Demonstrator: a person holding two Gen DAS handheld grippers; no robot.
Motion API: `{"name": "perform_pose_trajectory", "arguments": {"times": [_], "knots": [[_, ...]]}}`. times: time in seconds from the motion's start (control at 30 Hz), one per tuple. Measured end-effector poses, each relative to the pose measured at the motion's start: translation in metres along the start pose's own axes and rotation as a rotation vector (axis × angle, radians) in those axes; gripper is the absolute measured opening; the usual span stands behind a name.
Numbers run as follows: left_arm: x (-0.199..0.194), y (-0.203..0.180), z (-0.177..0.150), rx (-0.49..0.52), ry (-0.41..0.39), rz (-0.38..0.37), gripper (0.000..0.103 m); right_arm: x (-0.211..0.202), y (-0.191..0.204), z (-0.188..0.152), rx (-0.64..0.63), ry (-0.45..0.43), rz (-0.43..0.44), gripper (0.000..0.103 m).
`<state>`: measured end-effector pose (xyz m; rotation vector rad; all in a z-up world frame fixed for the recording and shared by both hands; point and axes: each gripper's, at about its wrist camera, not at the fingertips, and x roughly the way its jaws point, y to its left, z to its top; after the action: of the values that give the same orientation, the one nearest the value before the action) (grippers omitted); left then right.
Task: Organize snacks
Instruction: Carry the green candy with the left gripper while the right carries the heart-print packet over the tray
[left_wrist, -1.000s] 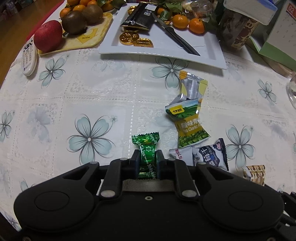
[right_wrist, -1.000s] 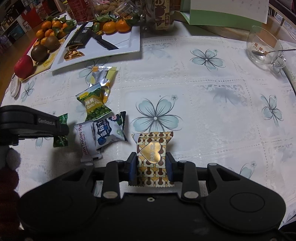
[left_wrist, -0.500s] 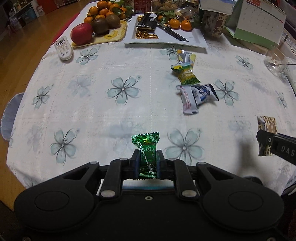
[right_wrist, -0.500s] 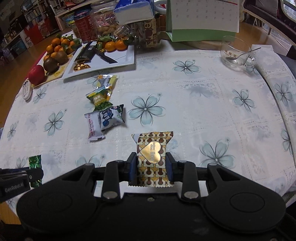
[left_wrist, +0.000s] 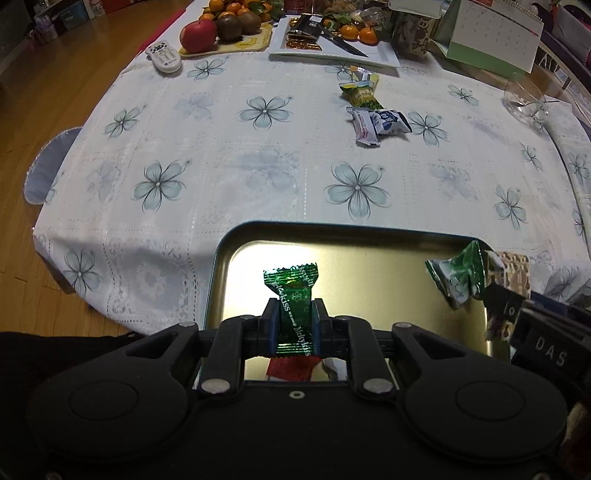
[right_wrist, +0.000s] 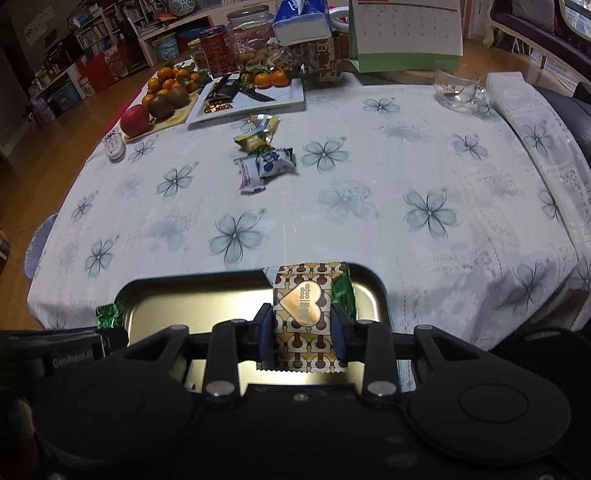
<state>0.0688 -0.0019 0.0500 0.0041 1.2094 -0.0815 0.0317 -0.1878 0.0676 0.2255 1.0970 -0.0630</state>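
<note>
My left gripper (left_wrist: 294, 320) is shut on a green foil candy (left_wrist: 293, 302) and holds it above a gold metal tin (left_wrist: 369, 258) at the table's near edge. My right gripper (right_wrist: 301, 328) is shut on a brown-and-gold heart-print candy (right_wrist: 303, 314), also above the tin (right_wrist: 184, 299). A green packet (left_wrist: 460, 275) lies in the tin's right side, and a red wrapper (left_wrist: 291, 367) shows under my left gripper. Several snack packets (left_wrist: 373, 118) lie on the tablecloth farther away; they also show in the right wrist view (right_wrist: 264, 162).
At the far edge are a white plate (left_wrist: 384, 57) with a knife, a fruit board with an apple (left_wrist: 197, 35), a remote (left_wrist: 164, 57), jars, a calendar (right_wrist: 404, 27) and a glass bowl (right_wrist: 458, 92). The right gripper's body (left_wrist: 543, 343) shows at the left view's right.
Both grippers have pulled back from the middle of the table to the near edge with their candies. The gold tin has come into view beneath them.
</note>
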Motion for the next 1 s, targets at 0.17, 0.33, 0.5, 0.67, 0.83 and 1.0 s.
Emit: {"name": "perform_pose_trajectory", "arguments": {"times": [0.17, 0.33, 0.5, 0.67, 0.83, 1.0], "knots": [[-0.005, -0.005, -0.019, -0.008, -0.004, -0.006, 0.023, -0.002, -0.008, -0.033, 0.023, 0.027, -0.006, 0.034], [-0.004, -0.014, -0.025, -0.006, -0.009, 0.004, 0.023, 0.002, -0.018, -0.048, 0.055, 0.052, -0.006, 0.034], [-0.002, -0.018, -0.018, 0.000, -0.025, 0.035, 0.023, 0.001, -0.023, -0.042, 0.067, 0.039, -0.009, 0.034], [0.002, -0.019, -0.007, 0.004, -0.030, 0.067, 0.023, 0.001, -0.026, -0.031, 0.075, 0.026, -0.014, 0.034], [0.008, -0.018, 0.001, 0.000, -0.022, 0.080, 0.023, 0.004, -0.027, -0.027, 0.064, 0.029, -0.012, 0.034], [0.017, -0.016, 0.002, 0.003, 0.018, 0.055, 0.023, 0.007, -0.024, -0.029, 0.028, 0.031, -0.003, 0.034]]}}
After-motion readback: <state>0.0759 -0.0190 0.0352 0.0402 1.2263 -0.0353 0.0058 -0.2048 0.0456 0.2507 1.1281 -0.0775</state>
